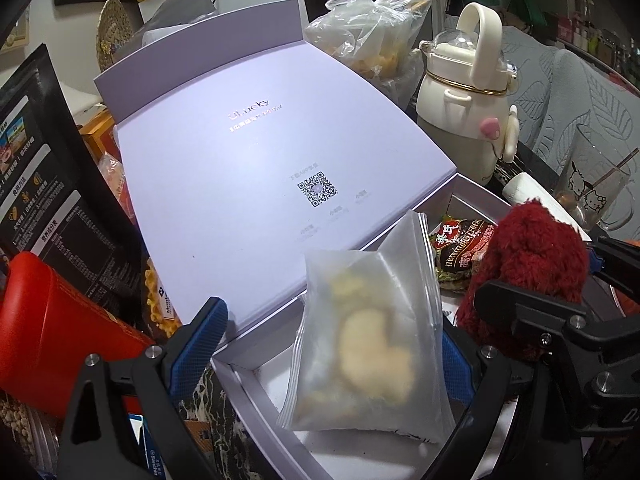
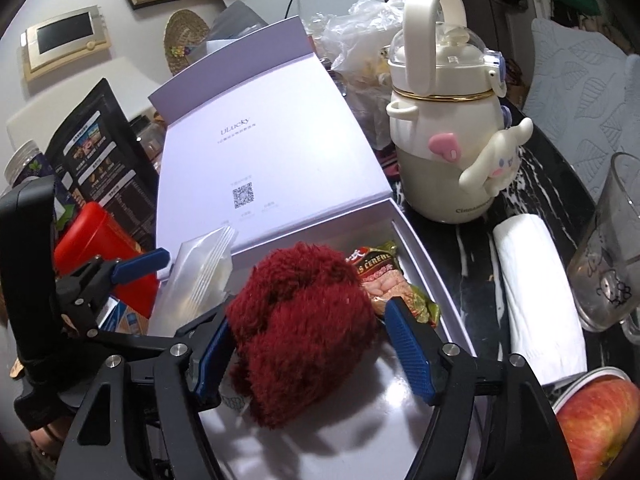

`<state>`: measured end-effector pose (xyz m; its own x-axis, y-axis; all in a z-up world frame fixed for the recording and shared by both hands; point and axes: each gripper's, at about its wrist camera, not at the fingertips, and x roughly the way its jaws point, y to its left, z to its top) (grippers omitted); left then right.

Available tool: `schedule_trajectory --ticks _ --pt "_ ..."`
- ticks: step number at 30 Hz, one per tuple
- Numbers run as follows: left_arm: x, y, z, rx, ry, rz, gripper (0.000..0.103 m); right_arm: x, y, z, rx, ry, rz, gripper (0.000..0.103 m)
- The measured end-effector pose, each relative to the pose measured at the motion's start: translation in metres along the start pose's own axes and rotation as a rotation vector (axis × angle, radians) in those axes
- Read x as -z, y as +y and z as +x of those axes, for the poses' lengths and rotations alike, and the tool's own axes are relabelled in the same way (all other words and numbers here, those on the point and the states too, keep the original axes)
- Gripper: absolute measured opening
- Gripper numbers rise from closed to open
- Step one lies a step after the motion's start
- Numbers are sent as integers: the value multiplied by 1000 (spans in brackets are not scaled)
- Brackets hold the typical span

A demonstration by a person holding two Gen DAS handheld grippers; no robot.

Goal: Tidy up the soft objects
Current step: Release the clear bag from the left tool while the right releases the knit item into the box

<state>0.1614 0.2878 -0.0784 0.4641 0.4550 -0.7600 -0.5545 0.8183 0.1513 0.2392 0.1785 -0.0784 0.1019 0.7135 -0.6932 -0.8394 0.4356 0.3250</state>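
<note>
A white gift box (image 1: 240,376) (image 2: 424,252) lies open with its lid (image 1: 240,160) (image 2: 260,152) leaning back. A frosted zip bag (image 1: 360,344) (image 2: 200,280) with pale yellow contents stands in the box's left part, between the wide-apart fingers of my left gripper (image 1: 332,320); the left pad is well clear of it. A dark red fluffy item (image 2: 304,320) (image 1: 528,272) rests in the box between the fingers of my right gripper (image 2: 310,312), with a gap at the right pad. A snack packet (image 2: 380,272) (image 1: 460,248) lies behind it in the box.
A cream bottle with a loop handle (image 2: 440,152) (image 1: 460,112) stands right of the box. A rolled white cloth (image 2: 536,300), a glass mug (image 2: 608,248) and an apple (image 2: 600,424) are further right. A red container (image 1: 52,336) and a black pouch (image 1: 40,184) crowd the left side.
</note>
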Motion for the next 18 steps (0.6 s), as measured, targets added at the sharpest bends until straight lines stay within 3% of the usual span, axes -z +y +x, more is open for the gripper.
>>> schedule_trajectory --ticks 7,18 --pt "-1 -4 -11 -4 -29 13 96 -3 8 -12 61 -18 -40 76" --pt "-4 3 -35 17 -76 -27 96 -10 18 -39 84 -55 -41 78"
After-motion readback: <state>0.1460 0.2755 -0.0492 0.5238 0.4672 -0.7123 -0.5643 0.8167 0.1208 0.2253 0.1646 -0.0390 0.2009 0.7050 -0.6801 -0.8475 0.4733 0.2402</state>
